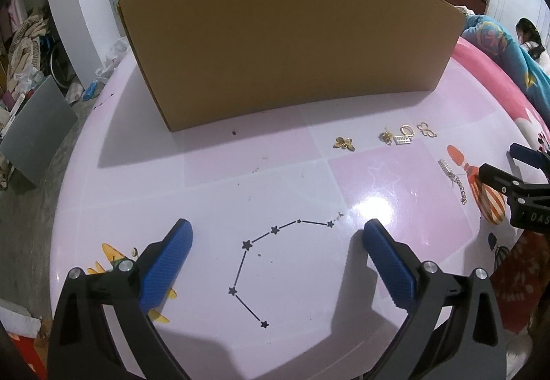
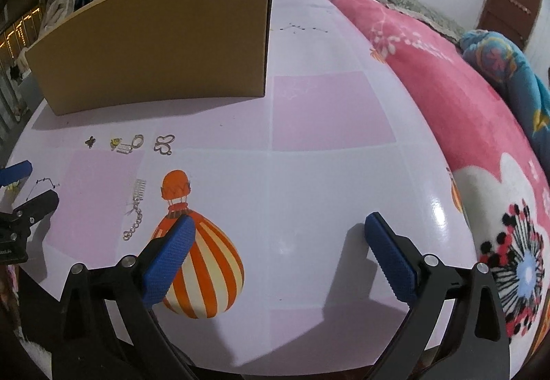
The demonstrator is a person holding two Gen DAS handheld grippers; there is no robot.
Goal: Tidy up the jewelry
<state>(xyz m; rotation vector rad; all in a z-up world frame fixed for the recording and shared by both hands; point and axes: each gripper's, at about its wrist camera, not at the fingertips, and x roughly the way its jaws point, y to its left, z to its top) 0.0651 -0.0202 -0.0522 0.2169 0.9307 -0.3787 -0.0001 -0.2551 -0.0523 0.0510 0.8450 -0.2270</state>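
Two grippers are held spread over a pink table [image 1: 103, 174], and nothing is pinched by either. Seen from the left wrist, the left gripper [image 1: 276, 241] hangs at the lower middle over a printed star line, while a box [image 1: 285, 46] fills the upper middle. Right of centre, below the box, the jewelry is laid out: a gold butterfly [image 1: 344, 143], then a small cluster [image 1: 397, 136] of charms and a ring, then a wire butterfly [image 1: 426, 130]; lower right of these lies a chain [image 1: 453, 180] with a comb-like end. At the right edge the right gripper [image 1: 508, 163] is only partly shown. In the right wrist view the same pieces sit at the middle left, the chain [image 2: 135, 213] just left of a printed balloon [image 2: 196, 259], and the right gripper [image 2: 276, 235] hangs at the lower middle over the balloon and bare table. Trouble is likely from the small, flat pieces: on the glossy top they could be skidded aside or missed by wide pads, the clustered items could be snagged together, and the chain could be dropped if caught at one end. The box's inside is hidden in both views, so no compartments can be judged. The cluster is too small to be sorted into separate pieces, and glare blurs the table at the right of the left view.
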